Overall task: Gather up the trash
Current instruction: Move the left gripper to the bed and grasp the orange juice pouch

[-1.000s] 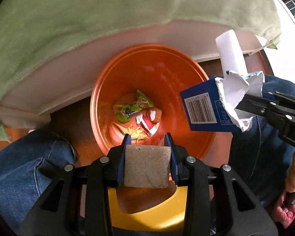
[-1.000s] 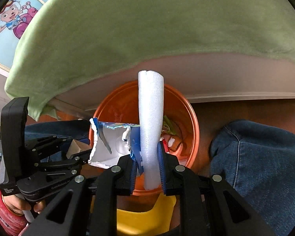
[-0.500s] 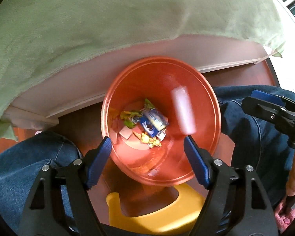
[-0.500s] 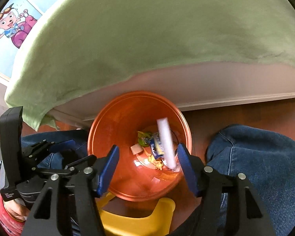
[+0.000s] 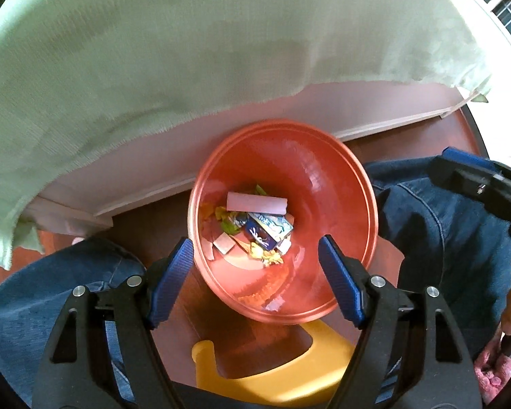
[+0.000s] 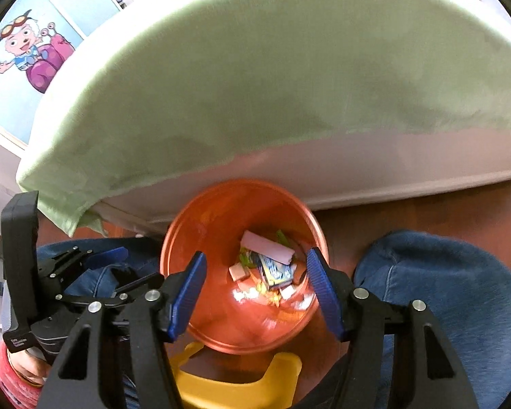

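Observation:
An orange bin point(image 5: 340, 177) stands on the floor below both grippers, also in the right wrist view point(image 6: 201, 225). Inside lie a white foam roll point(image 5: 257, 203), a blue carton point(image 5: 267, 231), a small tan block point(image 5: 224, 242) and several crumpled wrappers; the roll point(image 6: 267, 247) and carton point(image 6: 276, 271) also show in the right wrist view. My left gripper point(image 5: 255, 277) is open and empty above the bin's near rim. My right gripper point(image 6: 257, 293) is open and empty above the bin. The right gripper's body point(image 5: 480, 187) shows at the right edge of the left wrist view.
A table with a pale green cloth point(image 5: 187, 51) overhangs the bin's far side. My knees in blue jeans point(image 5: 439, 218) flank the bin. A yellow stool point(image 5: 272, 368) sits beneath me. A cartoon sticker point(image 6: 27, 51) is on the window at the left.
Both grippers opened and rose. The tan block fell from the left gripper, the foam roll and blue carton from the right, into the bin, where they now lie.

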